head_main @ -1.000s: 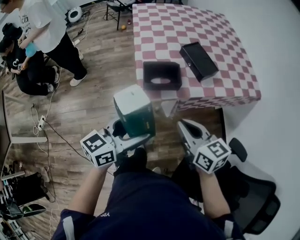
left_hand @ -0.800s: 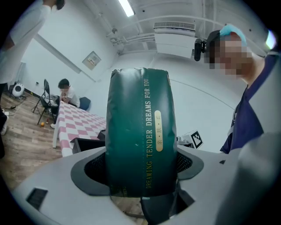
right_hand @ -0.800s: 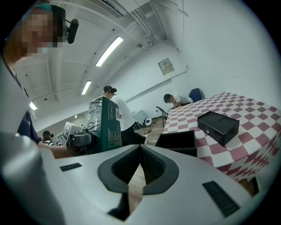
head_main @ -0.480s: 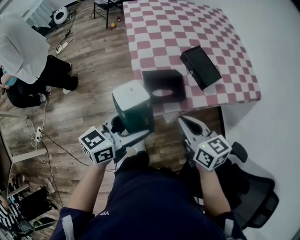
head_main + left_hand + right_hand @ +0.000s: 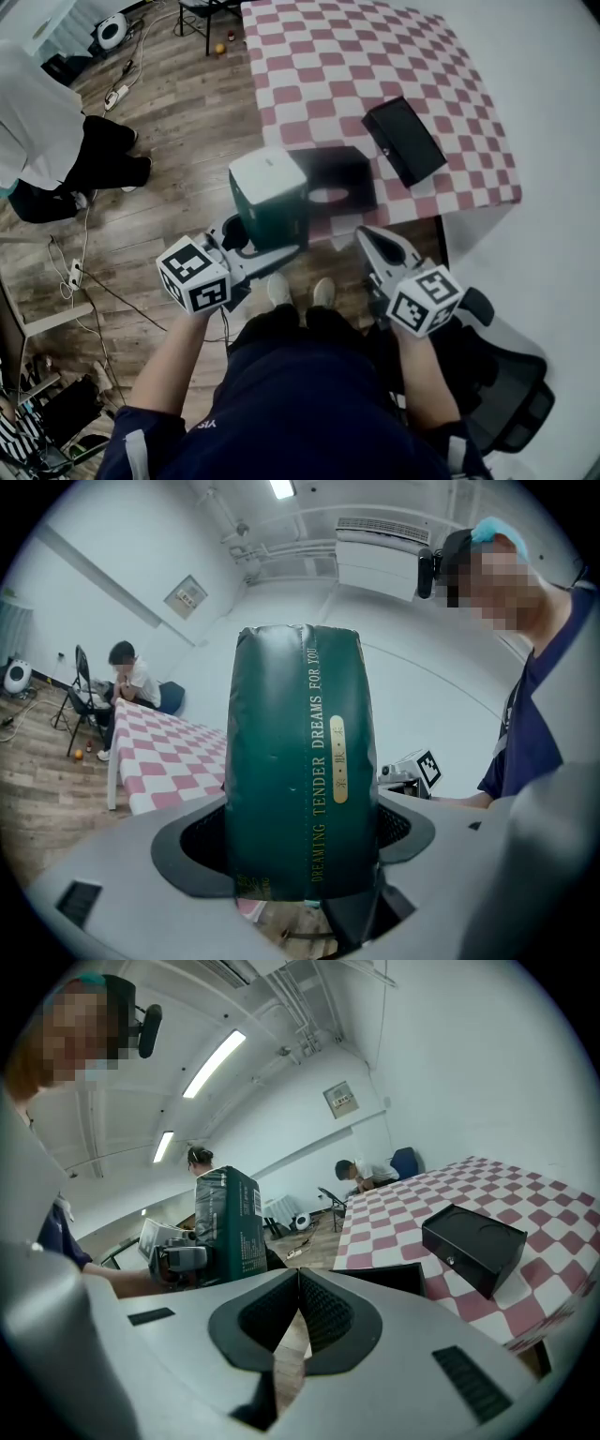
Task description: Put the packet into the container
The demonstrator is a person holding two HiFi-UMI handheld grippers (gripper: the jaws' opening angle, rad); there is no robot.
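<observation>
A dark green packet with a white top stands upright in my left gripper, which is shut on its lower end; it fills the left gripper view as the packet. It hangs just left of the table's near corner, beside the open black container on the checkered table. My right gripper sits lower right, below the table's front edge. Its jaws are shut with nothing between them. The right gripper view shows the packet at left and the container ahead.
A flat black box lies on the table right of the container, also seen as the box. A person stands on the wooden floor at left, with cables nearby. A black office chair is at my lower right. A white wall borders the table's right side.
The left gripper with the packet has moved closer to the table and now overlaps the container's left edge in the head view. The person at left has shifted toward the frame's edge.
</observation>
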